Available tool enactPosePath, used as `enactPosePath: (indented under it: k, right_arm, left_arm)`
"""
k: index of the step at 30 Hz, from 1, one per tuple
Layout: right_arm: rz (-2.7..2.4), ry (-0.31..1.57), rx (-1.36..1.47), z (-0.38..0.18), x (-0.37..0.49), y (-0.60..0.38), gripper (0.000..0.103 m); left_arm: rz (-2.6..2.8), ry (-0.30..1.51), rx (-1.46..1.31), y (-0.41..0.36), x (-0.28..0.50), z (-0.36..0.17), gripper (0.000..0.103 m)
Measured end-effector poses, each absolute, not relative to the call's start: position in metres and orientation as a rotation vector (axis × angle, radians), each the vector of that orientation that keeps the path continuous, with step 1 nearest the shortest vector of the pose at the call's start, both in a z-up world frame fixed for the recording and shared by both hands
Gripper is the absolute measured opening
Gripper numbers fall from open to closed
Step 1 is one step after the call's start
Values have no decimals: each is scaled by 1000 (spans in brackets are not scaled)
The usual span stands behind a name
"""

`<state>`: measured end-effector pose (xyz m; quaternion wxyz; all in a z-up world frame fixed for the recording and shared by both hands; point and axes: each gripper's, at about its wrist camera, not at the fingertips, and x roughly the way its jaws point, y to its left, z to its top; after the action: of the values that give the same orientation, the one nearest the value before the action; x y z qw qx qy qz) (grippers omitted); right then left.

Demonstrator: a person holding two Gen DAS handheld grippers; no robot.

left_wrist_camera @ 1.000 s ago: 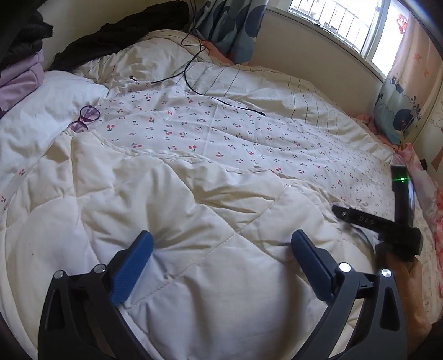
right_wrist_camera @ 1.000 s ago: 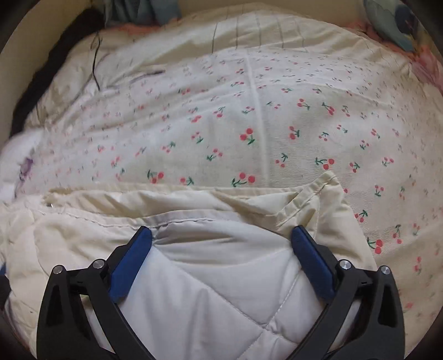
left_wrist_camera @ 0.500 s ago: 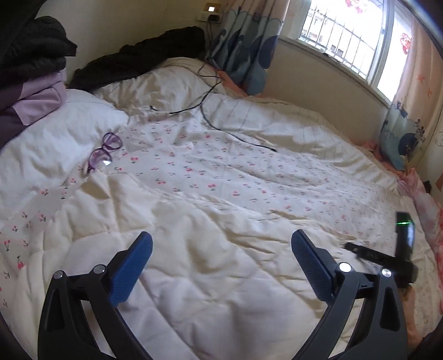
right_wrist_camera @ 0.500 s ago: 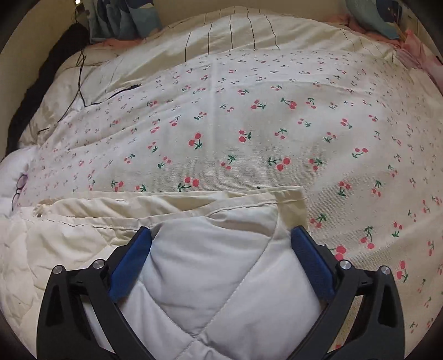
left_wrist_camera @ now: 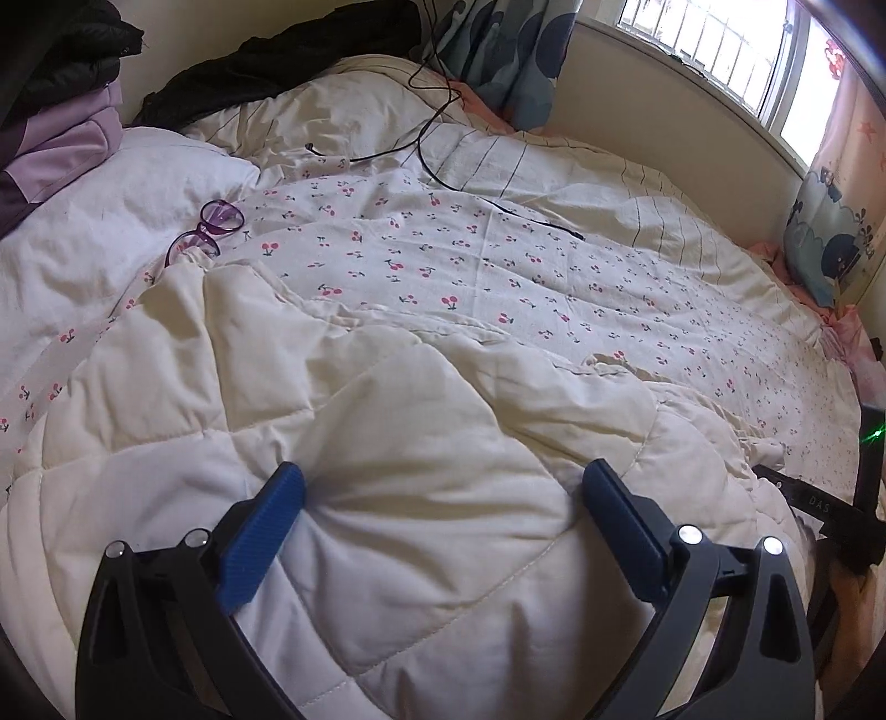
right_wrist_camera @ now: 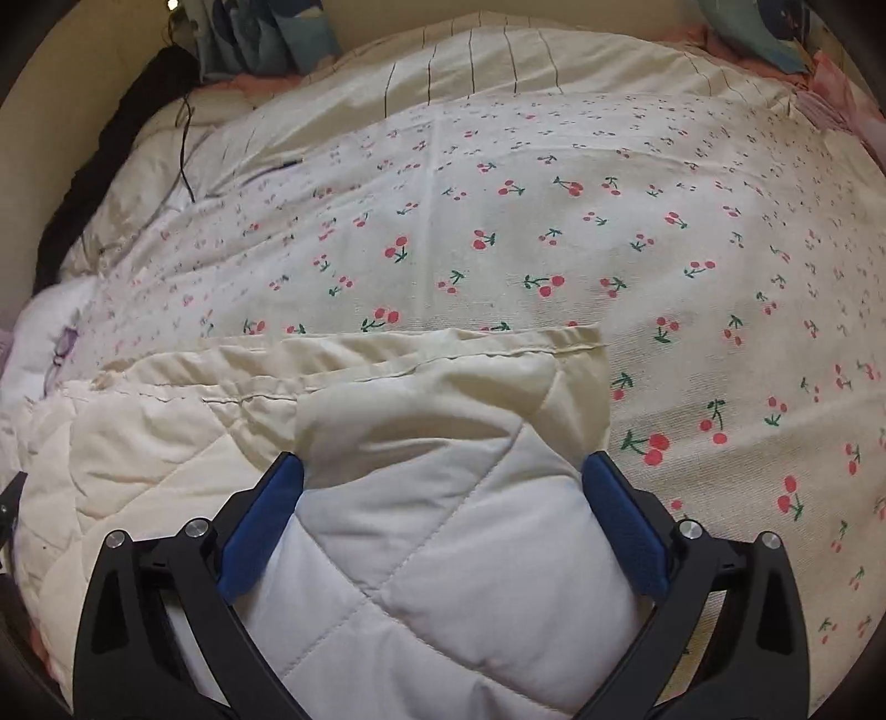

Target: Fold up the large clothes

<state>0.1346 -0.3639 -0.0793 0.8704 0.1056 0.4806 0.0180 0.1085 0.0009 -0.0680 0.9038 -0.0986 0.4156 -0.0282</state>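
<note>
Left gripper (left_wrist_camera: 443,487): we see its two blue fingers (left_wrist_camera: 263,540) spread wide, with a puffed fold of the cream quilt (left_wrist_camera: 387,443) bulging up between them. The pads sit at the sides of the bulge; we cannot tell whether they press it, but the jaws are not clenched.

Right gripper (right_wrist_camera: 443,479): here too the jaws stand wide apart, and a corner of the quilt (right_wrist_camera: 443,554) fills the gap between the blue fingers (right_wrist_camera: 623,529). The cloth touches both pads.

Quilt: it lies bunched on the near part of the bed, its stitched edge folded over just ahead of the right gripper, on top of the cherry sheet (right_wrist_camera: 554,221).

Cherry sheet (left_wrist_camera: 498,266): white with small red cherries, spread over the middle of the bed beyond the quilt.

Striped cover (left_wrist_camera: 581,188): farther back, cream with thin dark lines.

Glasses (left_wrist_camera: 207,232): purple frame, lying at the quilt's far left edge, beside a white pillow (left_wrist_camera: 111,194).

Cable (left_wrist_camera: 443,138): black, trailing across the far bedding.

Dark clothes (left_wrist_camera: 266,72): heaped along the wall behind the pillow.

Curtain (left_wrist_camera: 509,50): blue pattern, at the far corner by the window (left_wrist_camera: 720,50).

Right edge of the left view: we see the other gripper's black body with a green light (left_wrist_camera: 872,437).
</note>
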Motion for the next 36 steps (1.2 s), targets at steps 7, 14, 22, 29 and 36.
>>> enactPosePath:
  k: [7,14,22,29,36]
  right_arm:
    - [69,859,231,-36,81,-346,97]
    - [36,912,157,-54,79,-333,97]
    - [109,873,99,-58,75,-283,97]
    - [145,779,146,-25,64,-281,97]
    - [285,840,70,-13,115,-206,97]
  left_arm:
    - [-75,787,-150,4,83,-45,96]
    - [-89,794,-43,6,61,-45,96]
    - [-98,807,-17,12,58,-50,96]
    - [-101,809,-10,11,58,-55,96]
    - [-106,803,-16,13,57,-56,96]
